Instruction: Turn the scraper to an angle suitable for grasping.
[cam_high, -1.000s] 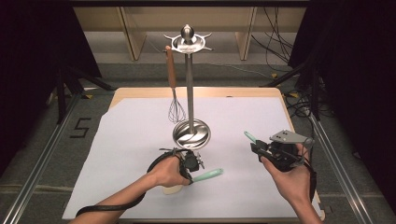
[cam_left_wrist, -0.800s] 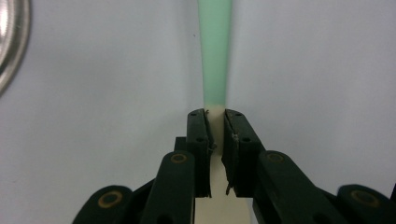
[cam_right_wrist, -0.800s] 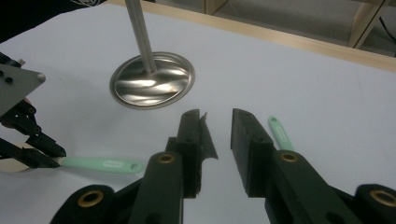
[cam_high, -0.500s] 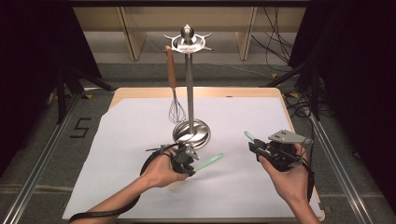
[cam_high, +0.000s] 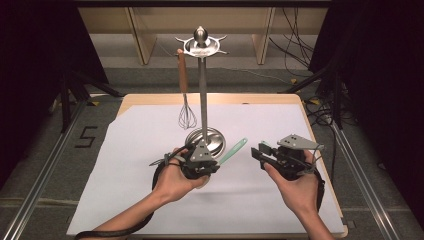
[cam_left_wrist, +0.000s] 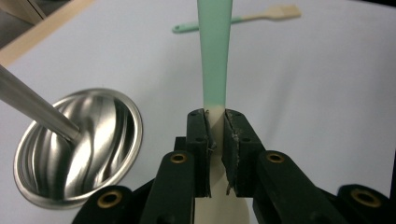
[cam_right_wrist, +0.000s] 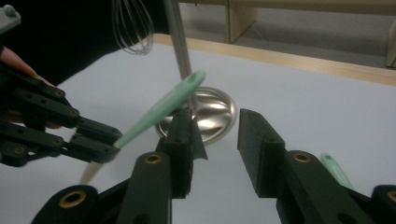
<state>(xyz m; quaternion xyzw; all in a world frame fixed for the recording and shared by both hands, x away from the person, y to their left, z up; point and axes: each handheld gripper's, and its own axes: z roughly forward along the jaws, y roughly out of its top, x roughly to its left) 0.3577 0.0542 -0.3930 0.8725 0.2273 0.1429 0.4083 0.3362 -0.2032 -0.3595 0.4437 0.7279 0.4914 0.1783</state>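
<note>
A: What is seen from the high view?

B: The left tongs are held just in front of the round steel base of a utensil stand on the white-covered tabletop. A spatula with a mint-green handle is clamped in them, the handle slanting up and to the right. The right tongs are held near the handle's free end, apart from it. A whisk with a wooden handle is hung from the stand's top ring.

A: And from the left gripper view?

B: The spatula is gripped where the green handle meets the cream blade, with the pads pressed on both sides. The stand's base is seen at the left. A second green-handled spatula is laid flat on the tabletop farther off.

A: What is shown in the right gripper view?

B: The right tongs are seen with the jaws parted and nothing between them; they have just been opening. The left tongs are seen at the left, closed on the spatula, whose handle is raised toward the stand's pole. The whisk's wires are seen at the top. A green handle tip is seen at the lower right; what it belongs to cannot be told.
</note>
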